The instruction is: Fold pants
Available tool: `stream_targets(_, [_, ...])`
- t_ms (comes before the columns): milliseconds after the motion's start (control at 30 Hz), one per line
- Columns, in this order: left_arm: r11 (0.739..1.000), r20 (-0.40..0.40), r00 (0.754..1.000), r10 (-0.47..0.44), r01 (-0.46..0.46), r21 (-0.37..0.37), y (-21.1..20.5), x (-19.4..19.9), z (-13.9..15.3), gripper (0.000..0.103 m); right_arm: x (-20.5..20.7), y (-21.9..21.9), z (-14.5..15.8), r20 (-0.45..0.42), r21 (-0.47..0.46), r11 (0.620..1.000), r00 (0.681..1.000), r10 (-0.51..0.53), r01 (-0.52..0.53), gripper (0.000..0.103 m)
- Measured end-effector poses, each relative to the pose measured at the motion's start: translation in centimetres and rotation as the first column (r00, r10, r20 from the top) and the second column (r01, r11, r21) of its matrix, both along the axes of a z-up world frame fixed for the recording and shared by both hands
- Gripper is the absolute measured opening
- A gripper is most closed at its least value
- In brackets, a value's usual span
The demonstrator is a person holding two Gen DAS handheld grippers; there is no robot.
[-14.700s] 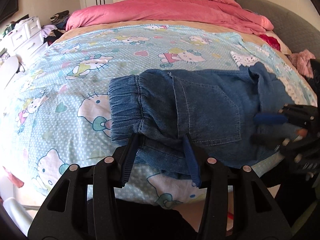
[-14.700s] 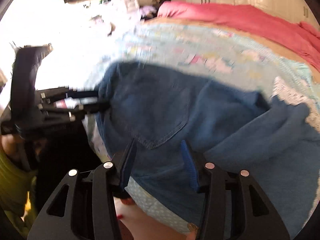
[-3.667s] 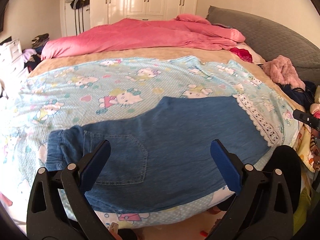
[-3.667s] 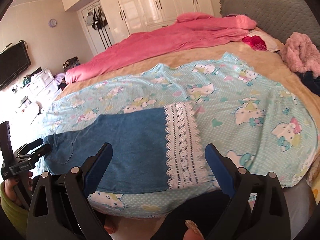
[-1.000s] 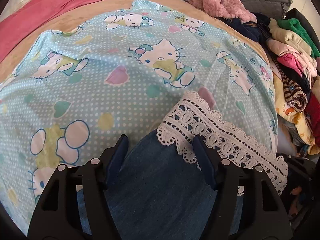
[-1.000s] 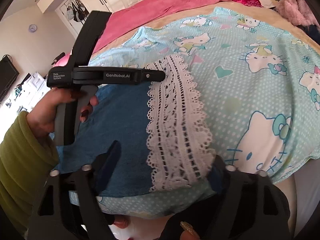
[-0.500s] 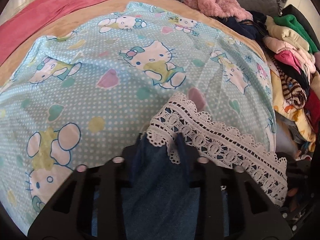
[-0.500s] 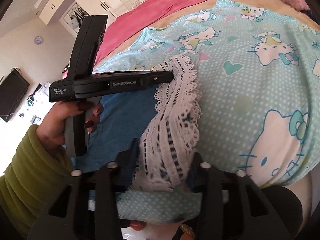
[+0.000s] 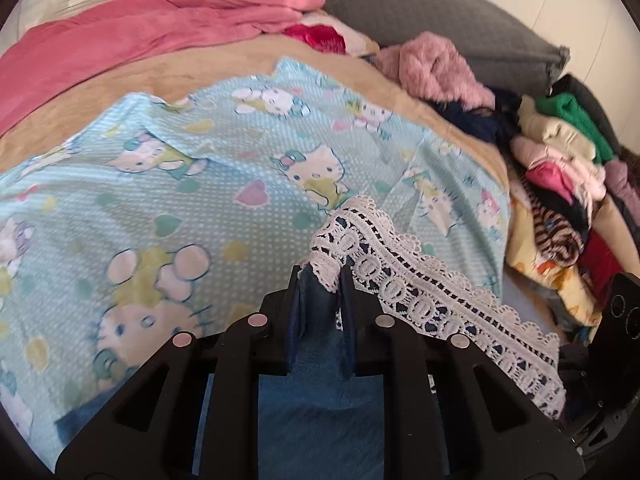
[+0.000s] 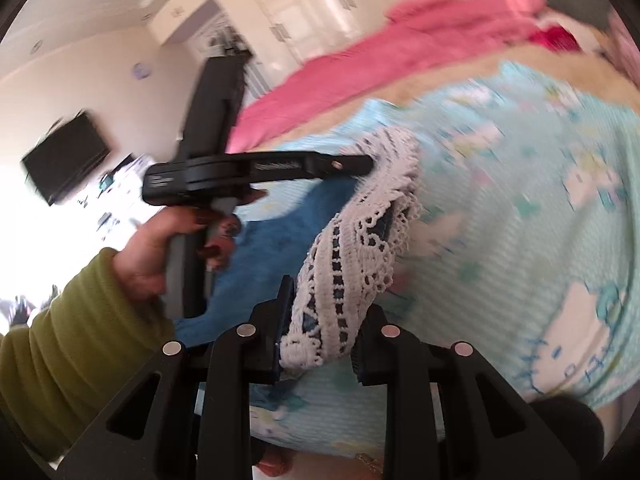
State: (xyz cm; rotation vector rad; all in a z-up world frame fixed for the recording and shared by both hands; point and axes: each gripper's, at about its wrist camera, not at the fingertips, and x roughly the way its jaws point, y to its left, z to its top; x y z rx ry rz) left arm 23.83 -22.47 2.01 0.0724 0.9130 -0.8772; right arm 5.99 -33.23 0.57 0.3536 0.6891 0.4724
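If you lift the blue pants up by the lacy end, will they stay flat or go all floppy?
Probably floppy: the lace hem already sags and bunches between the left claw and the right claw. The denim pants look soft and should drape down. The holey lace may snag, so pull gently.

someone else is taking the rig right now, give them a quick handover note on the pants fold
Left gripper: shut on the far corner of the lace hem of the denim pants.
Right gripper: shut on the near corner of the same hem; lace bunched between its fingers.
Pants lie on the cartoon-cat sheet on the bed, hem end raised off it; the waist end is out of view.
Done: both hem corners gripped and raised.
Left: likely carry the hem over toward the waist, lay it flat, release, then fold again if needed.
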Motion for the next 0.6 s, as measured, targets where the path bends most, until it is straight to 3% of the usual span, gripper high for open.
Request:
stream_targets(200, [0.993, 0.015, 0.997, 0.077, -0.075, -0.091, 5.7, -1.2, 1.6, 0.011, 0.4, 5.4, 2.5, 0.046, -0.095, 0.988, 0.991, 0.127, -0.123, 0.024])
stream_targets(367, [0.971, -0.020, 0.979, 0.201, -0.202, -0.126, 11.7, -1.7, 1.2, 0.014, 1.5, 12.5, 2.1, 0.025, -0.251, 0.937, 0.966, 0.258, -0.244, 0.024])
stream_targets(500, [0.906, -0.104, 0.918, 0.382, -0.394, -0.154, 17.9, -3.2, -0.2, 0.023, 1.3, 18.2, 0.1, -0.002, -0.440, 0.841, 0.938, 0.348, -0.313, 0.024])
stream_targets(533, [0.876, -0.127, 0.894, 0.429, -0.446, -0.184, 19.9, -4.0, -0.6, 0.023, 1.0, 19.9, -0.7, -0.011, -0.499, 0.802, 0.928, 0.371, -0.327, 0.024])
stream_targets(600, [0.827, -0.154, 0.845, 0.512, -0.534, -0.179, 22.7, -4.8, -1.2, 0.024, 0.3, 21.7, -1.8, -0.019, -0.544, 0.766, 0.918, 0.396, -0.342, 0.026])
